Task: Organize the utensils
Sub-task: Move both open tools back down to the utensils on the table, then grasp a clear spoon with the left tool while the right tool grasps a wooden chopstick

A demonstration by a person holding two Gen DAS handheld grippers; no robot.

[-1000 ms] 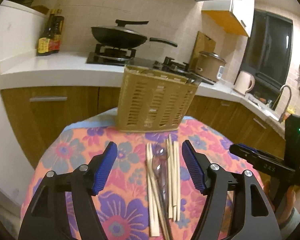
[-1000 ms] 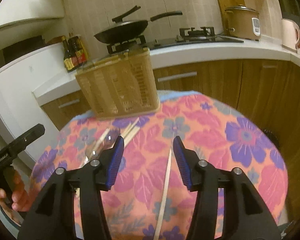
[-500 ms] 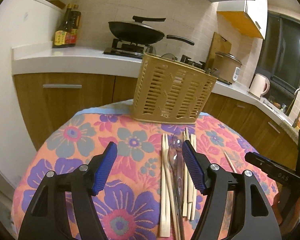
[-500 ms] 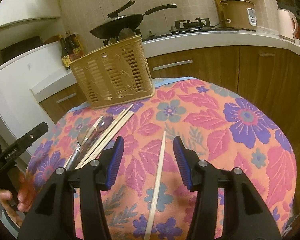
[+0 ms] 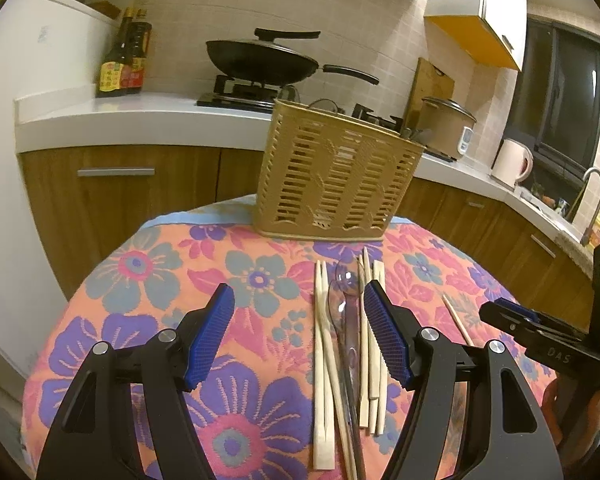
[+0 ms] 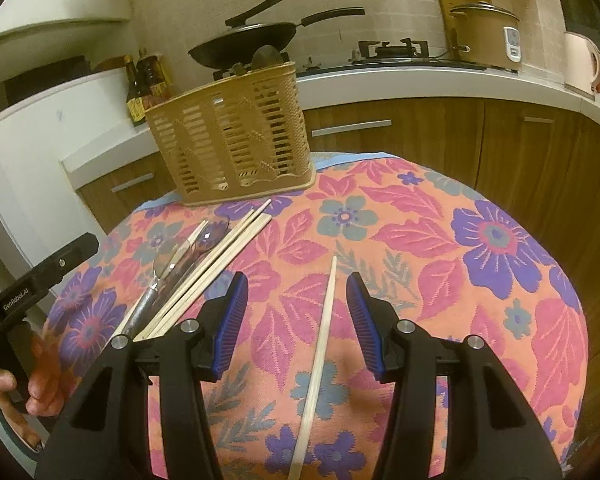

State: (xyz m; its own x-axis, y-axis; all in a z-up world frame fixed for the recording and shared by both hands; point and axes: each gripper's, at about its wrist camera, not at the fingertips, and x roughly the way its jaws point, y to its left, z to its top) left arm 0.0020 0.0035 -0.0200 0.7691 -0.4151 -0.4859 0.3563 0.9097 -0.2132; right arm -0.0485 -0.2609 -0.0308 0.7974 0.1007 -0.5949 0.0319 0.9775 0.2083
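The left gripper (image 5: 299, 334) hovers above the flower-patterned tabletop (image 5: 148, 280) with its jaws spread wide and nothing between the blue pads (image 5: 210, 340). Just beside its right pad, toward 1 o'clock, lies a bundle of wooden chopsticks (image 5: 322, 360) running lengthwise toward the viewer, with two clear plastic spoons (image 5: 346, 292) lying among them, bowls pointing toward 12 o'clock. At 12 o'clock, on the far edge of the tabletop, stands the tan slotted utensil basket (image 5: 336, 184), upright, near the tips of the chopsticks but not touching them.

The right gripper (image 6: 297, 322) also has its jaws wide open and holds nothing. A single chopstick (image 6: 320, 344) lies on the cloth directly under the gap between them, running from 6 o'clock up toward 12 o'clock, apart from the bundle. In this view the bundle sits at 10 o'clock and the basket at 11 o'clock, with a dark utensil standing in it.

Behind the tabletop, a black wok (image 5: 260, 60) rests on the stove, sauce bottles (image 5: 124, 56) stand at 11 o'clock, and a rice cooker (image 6: 486, 36) sits on the counter at 1 o'clock.
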